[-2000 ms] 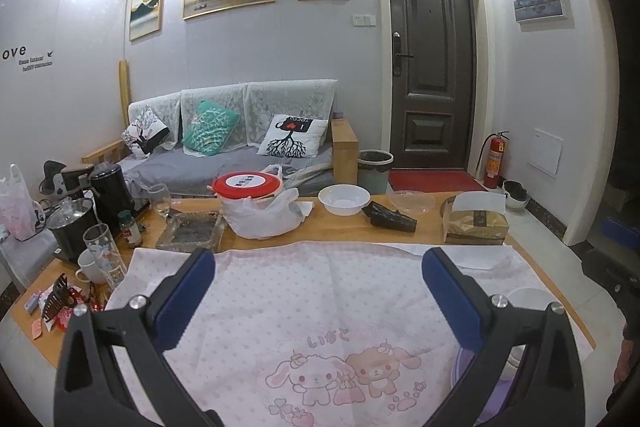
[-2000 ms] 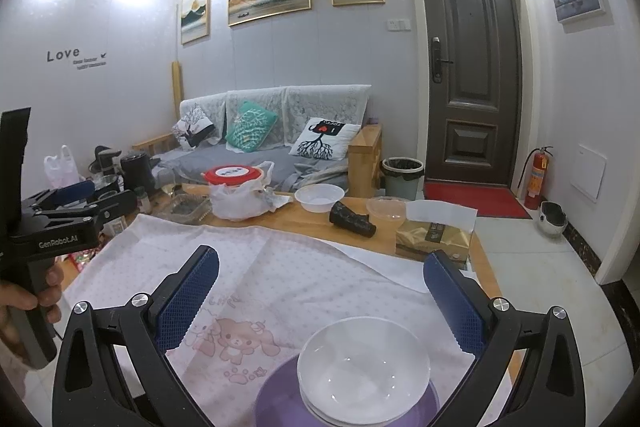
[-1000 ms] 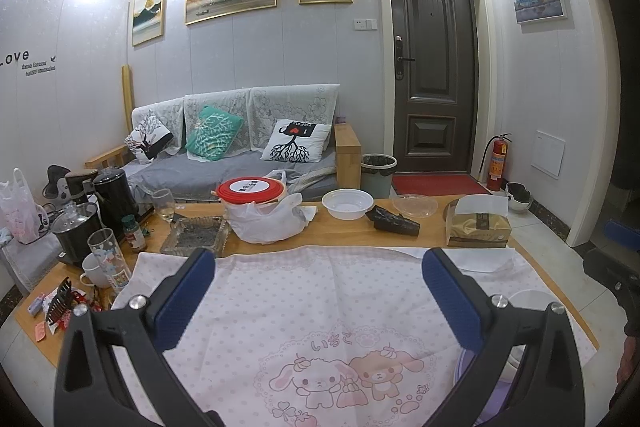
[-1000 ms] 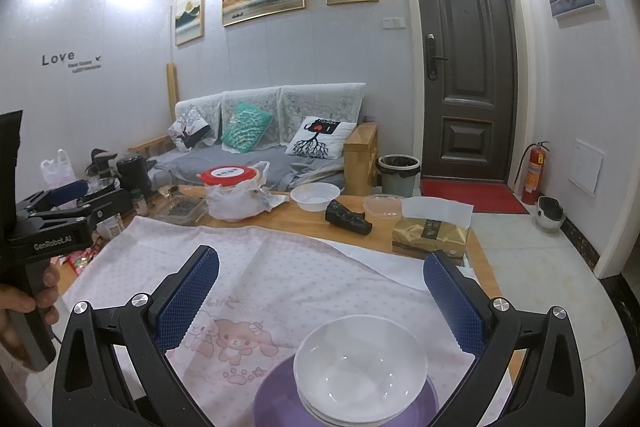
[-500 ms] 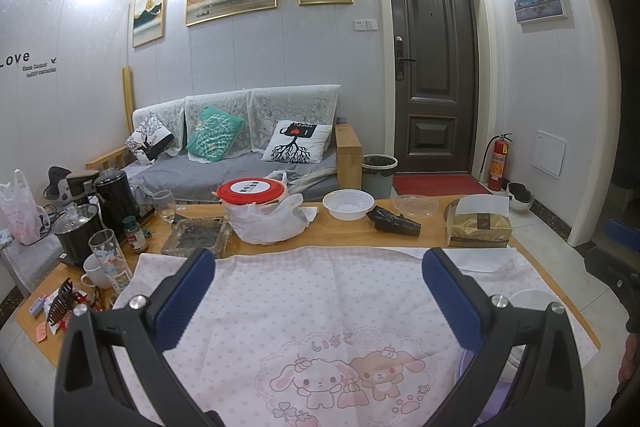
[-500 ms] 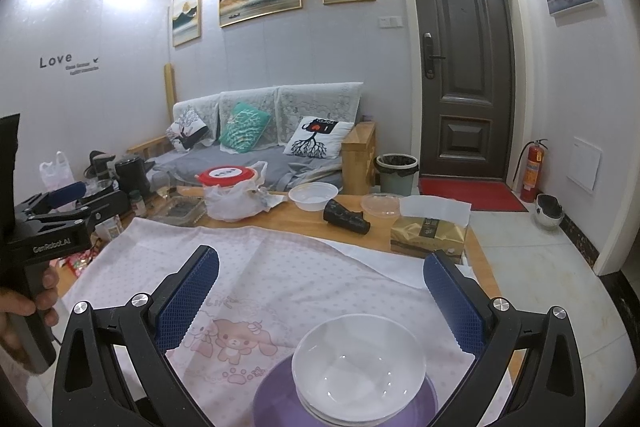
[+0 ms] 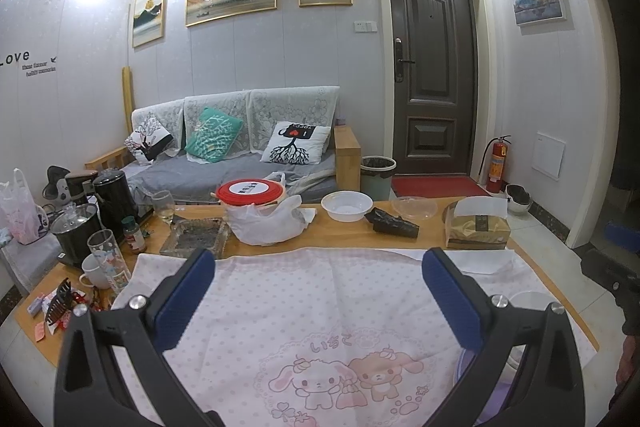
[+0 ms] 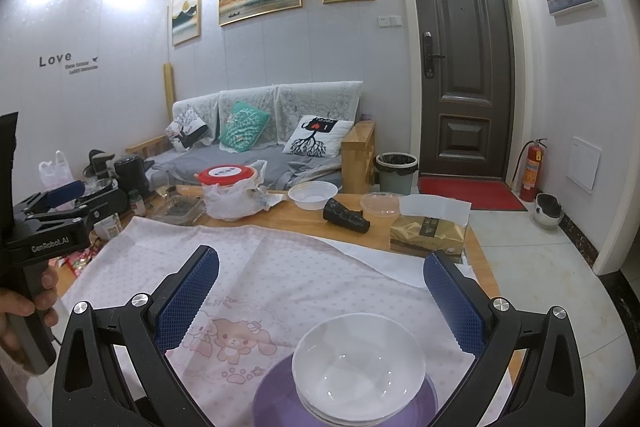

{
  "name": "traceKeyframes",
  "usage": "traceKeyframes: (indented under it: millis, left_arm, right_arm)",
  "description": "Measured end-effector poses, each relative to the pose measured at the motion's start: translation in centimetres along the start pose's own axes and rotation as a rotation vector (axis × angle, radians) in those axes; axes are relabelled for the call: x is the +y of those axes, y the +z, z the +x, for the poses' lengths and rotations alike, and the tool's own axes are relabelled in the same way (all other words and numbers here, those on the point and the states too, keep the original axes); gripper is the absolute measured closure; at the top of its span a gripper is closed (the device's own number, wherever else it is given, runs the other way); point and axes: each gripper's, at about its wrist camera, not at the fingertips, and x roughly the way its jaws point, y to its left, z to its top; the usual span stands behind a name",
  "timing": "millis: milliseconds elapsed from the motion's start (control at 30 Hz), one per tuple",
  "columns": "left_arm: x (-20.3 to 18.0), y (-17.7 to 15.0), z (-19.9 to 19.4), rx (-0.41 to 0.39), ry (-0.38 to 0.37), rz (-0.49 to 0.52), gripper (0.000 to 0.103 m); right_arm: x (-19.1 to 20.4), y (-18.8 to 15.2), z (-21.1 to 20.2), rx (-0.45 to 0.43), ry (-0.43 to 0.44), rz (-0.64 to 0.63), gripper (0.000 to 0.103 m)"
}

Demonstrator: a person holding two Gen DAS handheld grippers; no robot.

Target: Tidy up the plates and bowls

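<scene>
Left gripper (image 7: 318,291) was held level above the pink cartoon cloth (image 7: 320,307), jaws spread wide, nothing between them. In the right wrist view it showed at the left edge (image 8: 60,205), with the person's left hand (image 8: 24,311) wrapped round the dark handle below it.

Right gripper (image 8: 320,293) also hovered over the cloth, jaws wide apart and empty, pointed toward the sofa (image 8: 256,147).

The cloth covered the near half of the wooden table (image 8: 304,217); a strip of bare wood ran beyond its far edge. The table's right edge dropped to tiled floor (image 8: 532,267), with open room on that side. The left end was crowded: kettle (image 7: 114,195), pot (image 7: 76,231), glasses and small clutter. Along the far strip stood a red-lidded container in a plastic bag (image 7: 256,211), a white bowl on the far strip (image 7: 346,205), a dark pouch (image 7: 394,223), a clear lid (image 7: 414,207) and a tissue box (image 7: 478,225).

A stack of white bowls (image 8: 358,365) sat on a purple plate (image 8: 276,401) at the cloth's near right, low between the right gripper's fingers but beneath them, untouched. How many bowls were stacked was hard to judge, perhaps two or three. From the left wrist view only a sliver of this stack showed, behind that gripper's right finger (image 7: 452,297).
</scene>
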Motion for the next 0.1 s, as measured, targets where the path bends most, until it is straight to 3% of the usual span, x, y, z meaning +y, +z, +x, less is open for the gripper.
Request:
traceKeyframes:
  millis: [100]
  left_arm:
    - [0.05,0.17,-0.03,0.001,0.003,-0.006,0.000]
  right_arm:
    - [-0.09,0.05,0.15,0.003,-0.001,0.002,0.001]
